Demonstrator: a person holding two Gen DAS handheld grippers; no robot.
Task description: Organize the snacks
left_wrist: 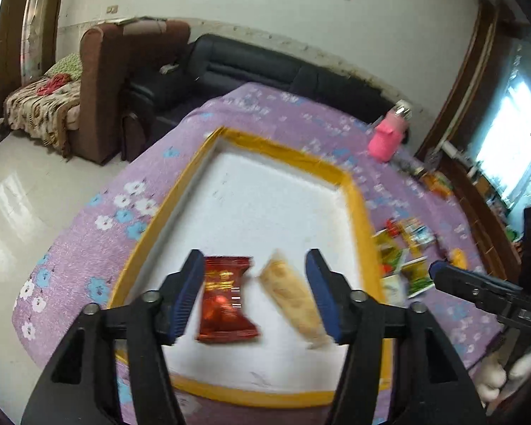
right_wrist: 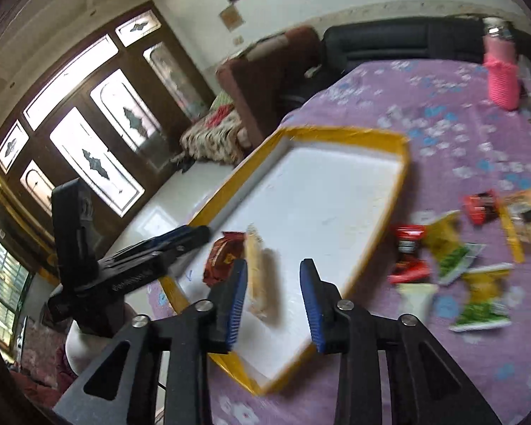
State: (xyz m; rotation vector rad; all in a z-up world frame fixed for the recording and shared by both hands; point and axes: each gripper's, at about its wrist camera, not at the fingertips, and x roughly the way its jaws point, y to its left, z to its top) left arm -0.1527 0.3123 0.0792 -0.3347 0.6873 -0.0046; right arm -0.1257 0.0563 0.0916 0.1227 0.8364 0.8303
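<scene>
A white tray with a yellow rim (left_wrist: 357,205) (right_wrist: 400,177) lies on the purple flowered tablecloth. In it lie a dark red snack packet (left_wrist: 226,301) (right_wrist: 224,255) and a pale beige wrapped snack (left_wrist: 293,297) (right_wrist: 258,276), side by side. My left gripper (left_wrist: 254,283) is open above both, jaws wide, holding nothing. My right gripper (right_wrist: 274,290) is open and empty over the tray's near end, beside the beige snack. It also shows at the right edge of the left wrist view (left_wrist: 478,290). Several loose packets (right_wrist: 453,251) (left_wrist: 407,248) lie on the cloth right of the tray.
A pink bottle (left_wrist: 389,134) (right_wrist: 501,74) stands at the table's far side. A black sofa (left_wrist: 251,67) and a brown armchair (left_wrist: 102,81) stand beyond the table. The table edge drops to a pale tiled floor on the left.
</scene>
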